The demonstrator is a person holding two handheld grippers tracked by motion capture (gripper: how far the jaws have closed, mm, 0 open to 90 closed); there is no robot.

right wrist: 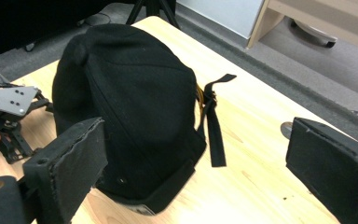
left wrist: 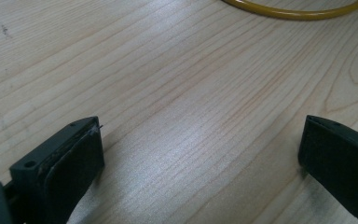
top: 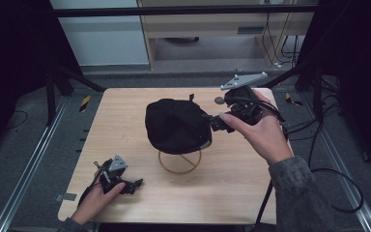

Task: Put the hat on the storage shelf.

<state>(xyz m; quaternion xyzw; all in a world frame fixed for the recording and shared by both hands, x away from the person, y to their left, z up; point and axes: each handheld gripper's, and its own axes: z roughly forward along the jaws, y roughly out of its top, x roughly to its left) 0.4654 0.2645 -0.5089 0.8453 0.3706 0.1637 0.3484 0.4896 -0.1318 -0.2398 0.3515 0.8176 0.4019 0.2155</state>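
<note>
your black cap (top: 178, 124) sits near the middle of the wooden table (top: 241, 188), perched on a yellow wire stand (top: 179, 163) whose ring base shows just below the cap's near edge in the high view. in the right gripper view the cap's crown fills the centre, its adjusting strap (right wrist: 213, 126) hanging down the side and trailing onto the tabletop, with a bit of yellow showing where the strap meets the cap. your right gripper (top: 216, 122) is held up at the cap's right side in the high view, your right hand (top: 261, 133) wrapped around its body and the grey three-cornered plate (top: 243, 80) sticking up above it. its jaws are spread wide: in the right gripper view one pad (right wrist: 77, 163) lies in front of the cap's lower edge and the other stands well out to the side over bare wood, so nothing is pinched; whether the near pad actually touches the fabric cannot be told. your left gripper (top: 136, 183) rests low at the near left corner of the table, well apart from the cap, with your left hand (top: 95, 200) behind it. its jaws are also spread apart over bare wood grain in the left gripper view, holding nothing, and a curve of the yellow ring (left wrist: 292, 10) shows at the top edge there.
</note>
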